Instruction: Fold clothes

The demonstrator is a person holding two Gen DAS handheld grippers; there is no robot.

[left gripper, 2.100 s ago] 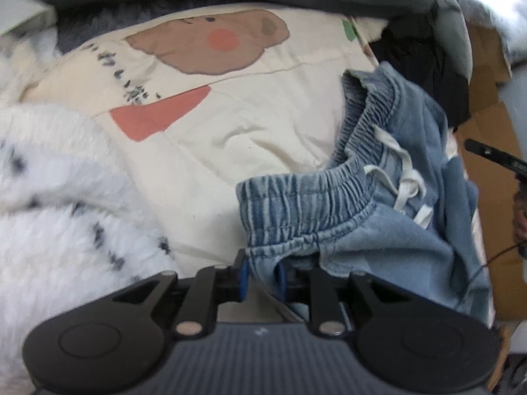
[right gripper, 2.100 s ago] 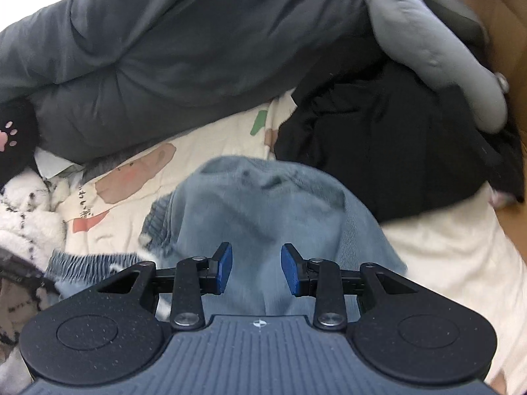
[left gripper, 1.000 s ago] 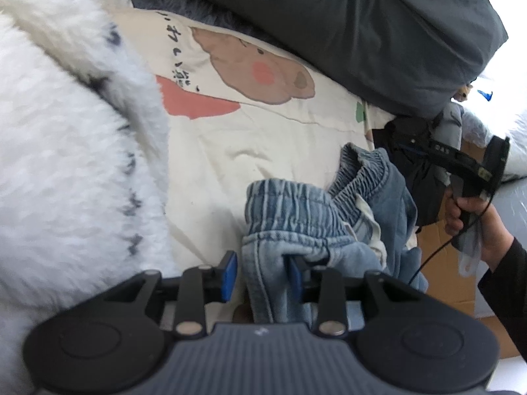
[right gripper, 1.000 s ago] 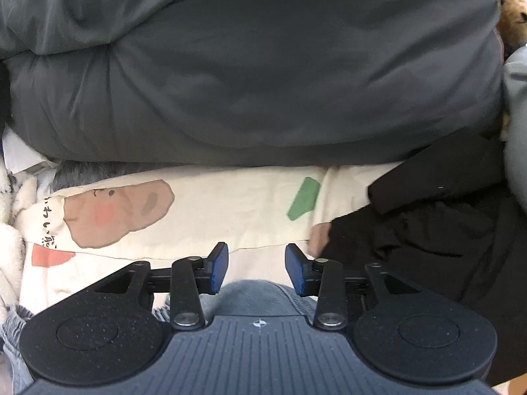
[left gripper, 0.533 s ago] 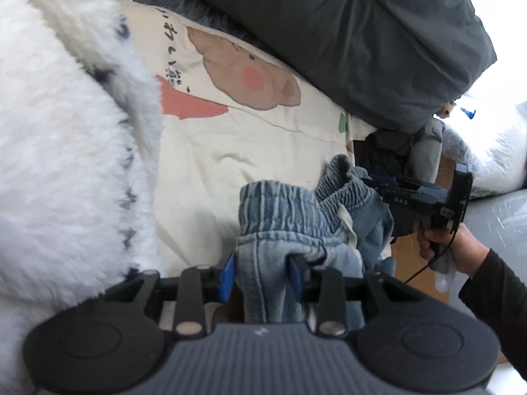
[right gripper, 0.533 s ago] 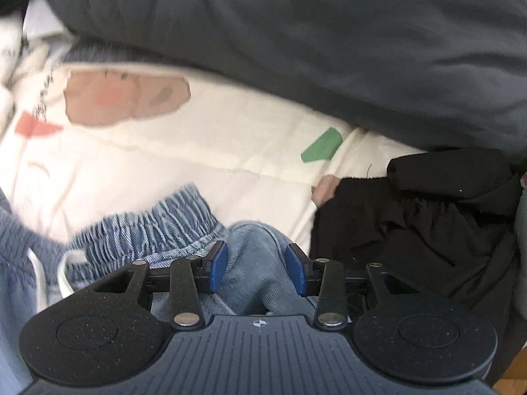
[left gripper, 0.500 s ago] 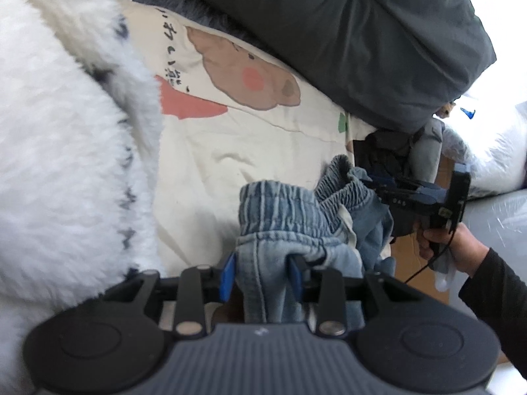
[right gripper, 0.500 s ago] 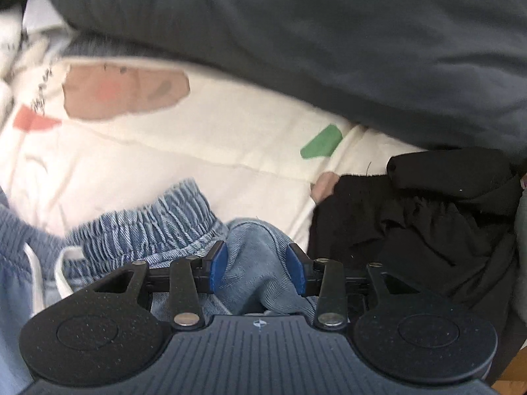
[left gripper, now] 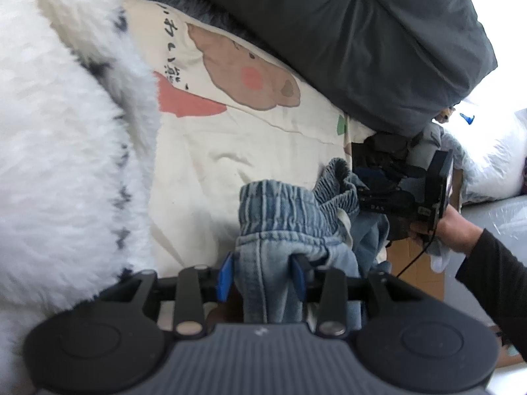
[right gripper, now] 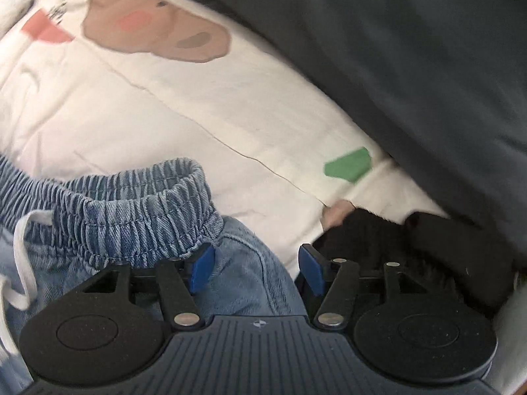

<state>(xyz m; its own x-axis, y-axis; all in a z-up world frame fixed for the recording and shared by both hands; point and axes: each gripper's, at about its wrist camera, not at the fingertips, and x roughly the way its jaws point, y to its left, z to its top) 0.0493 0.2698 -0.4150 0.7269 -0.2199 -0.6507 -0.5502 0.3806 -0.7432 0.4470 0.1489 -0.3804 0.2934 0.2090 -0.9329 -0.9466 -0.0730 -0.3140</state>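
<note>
Right gripper dropped onto jeans — fingers just opened wide, denim loose between; left gripper loosening, denim between its fingers.

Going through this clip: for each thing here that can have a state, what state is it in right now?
denim shorts: bunched, unfolded, lifted at the waistband.
drawstring: untied, hanging loose.
left gripper: jaws have just been opening, denim between them, pads touching it.
right gripper: jaws have just been opening, denim between them, not pressed.
black garment: crumpled.
grey duvet: heaped.

Crumpled light-blue denim shorts, elastic waistband bunched upward, white drawstring, on cream printed bedsheet
</note>
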